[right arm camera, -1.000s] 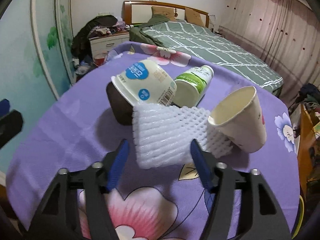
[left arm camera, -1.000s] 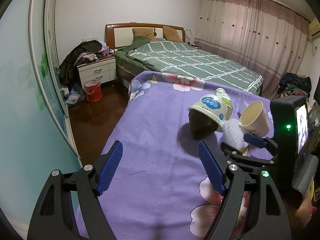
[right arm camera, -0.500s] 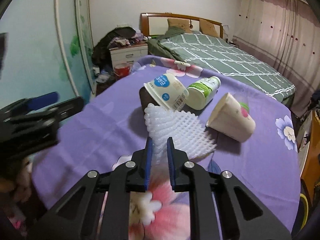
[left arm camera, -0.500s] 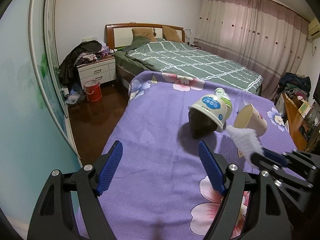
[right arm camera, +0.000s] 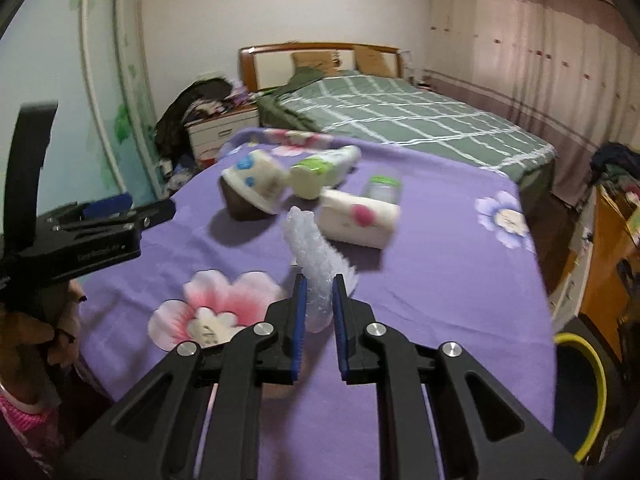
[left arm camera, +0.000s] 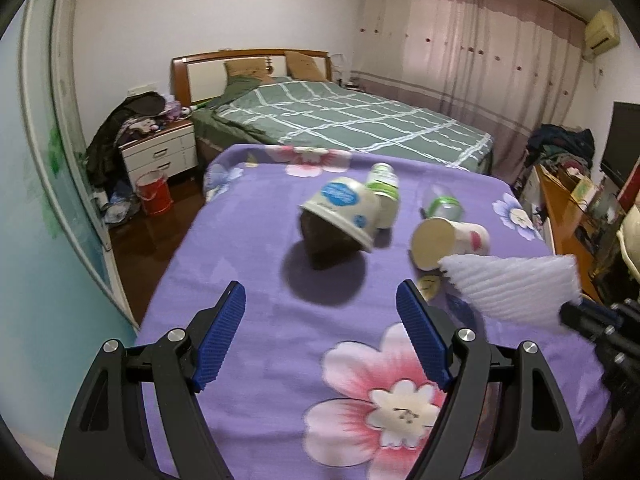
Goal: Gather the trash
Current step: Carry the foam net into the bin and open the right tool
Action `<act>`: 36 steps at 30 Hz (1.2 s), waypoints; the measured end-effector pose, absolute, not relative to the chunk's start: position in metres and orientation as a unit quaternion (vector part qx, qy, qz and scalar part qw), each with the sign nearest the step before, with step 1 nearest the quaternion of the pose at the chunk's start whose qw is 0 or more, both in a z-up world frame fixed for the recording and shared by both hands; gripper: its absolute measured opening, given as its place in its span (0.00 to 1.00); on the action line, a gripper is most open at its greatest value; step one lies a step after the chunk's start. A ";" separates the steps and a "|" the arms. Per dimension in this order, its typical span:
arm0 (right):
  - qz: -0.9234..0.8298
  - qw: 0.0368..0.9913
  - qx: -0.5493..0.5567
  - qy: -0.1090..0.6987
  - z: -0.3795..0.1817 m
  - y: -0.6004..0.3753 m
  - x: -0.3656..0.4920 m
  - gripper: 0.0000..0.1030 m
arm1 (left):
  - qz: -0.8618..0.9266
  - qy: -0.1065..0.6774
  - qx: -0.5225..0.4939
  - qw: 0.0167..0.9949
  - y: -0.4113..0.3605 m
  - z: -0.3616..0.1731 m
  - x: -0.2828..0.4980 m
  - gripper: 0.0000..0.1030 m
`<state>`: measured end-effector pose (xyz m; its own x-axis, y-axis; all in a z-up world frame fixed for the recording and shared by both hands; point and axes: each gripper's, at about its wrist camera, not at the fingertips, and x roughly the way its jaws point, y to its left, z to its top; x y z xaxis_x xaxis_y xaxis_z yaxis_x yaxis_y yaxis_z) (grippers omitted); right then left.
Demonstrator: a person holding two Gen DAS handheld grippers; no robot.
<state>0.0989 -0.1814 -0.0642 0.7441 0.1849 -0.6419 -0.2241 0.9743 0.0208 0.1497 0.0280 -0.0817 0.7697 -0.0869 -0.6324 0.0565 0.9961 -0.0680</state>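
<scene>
- Pinching the white foam net (right arm camera: 316,268), the right tool (right arm camera: 319,312) has it squeezed between its blue pads; the jaws were just closing on it over the last second, from wide apart either side of the net.
- That foam net used to lie on the purple flowered bedspread (left arm camera: 256,264) against the paper cup; now it's lifted clear, hanging in the air at the right in the left wrist view (left arm camera: 516,288).
- Left tool (left arm camera: 320,336) is gaping, nothing between its pads, same spread as a second ago, hovering over the bedspread.
- Rest of the trash sits further back on the bedspread: white yogurt tub (left arm camera: 344,212) with blue labels tipped against a dark brown lump (left arm camera: 320,244), and a green-and-white bottle (left arm camera: 384,192) lying just behind the tub.
- Paper cup (left arm camera: 448,240) lies on its side, mouth toward the left camera. A small clear bottle with green label (left arm camera: 442,204) shows just behind it; earlier the cup hid it.
- Both views are a bit blurry now, earlier ones were sharper.
- Yellow-rimmed bin (right arm camera: 580,392) shows at the lower right of the right wrist view.
</scene>
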 end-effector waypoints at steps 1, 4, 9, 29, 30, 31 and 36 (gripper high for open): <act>0.102 0.936 -0.026 0.337 -0.061 -0.190 0.096 0.12 | -0.044 0.338 -0.021 0.940 0.023 -0.082 0.150 0.75; 0.069 0.943 -0.010 0.325 -0.053 -0.222 0.085 0.12 | -0.060 0.342 -0.014 0.938 0.006 -0.083 0.152 0.75; 0.023 0.949 0.012 0.313 -0.044 -0.267 0.073 0.12 | -0.086 0.347 0.001 0.934 -0.024 -0.084 0.156 0.75; -0.209 0.894 0.082 0.387 -0.123 -0.448 0.068 0.20 | -0.136 0.384 0.037 0.913 -0.104 -0.105 0.176 0.77; -0.209 0.894 0.085 0.387 -0.126 -0.451 0.067 0.26 | -0.134 0.385 0.039 0.912 -0.107 -0.107 0.177 0.79; -0.208 0.895 0.088 0.385 -0.127 -0.452 0.068 0.35 | -0.129 0.387 0.042 0.912 -0.112 -0.109 0.178 0.79; -0.191 0.900 0.096 0.380 -0.130 -0.452 0.070 0.36 | -0.115 0.397 0.046 0.910 -0.127 -0.114 0.185 0.83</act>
<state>0.0699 -0.4517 -0.1302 0.6391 -0.2702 -0.7201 0.4166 0.9087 0.0288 0.1850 -0.1267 -0.1144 0.6590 -0.1720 -0.7322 0.2449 0.9695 -0.0073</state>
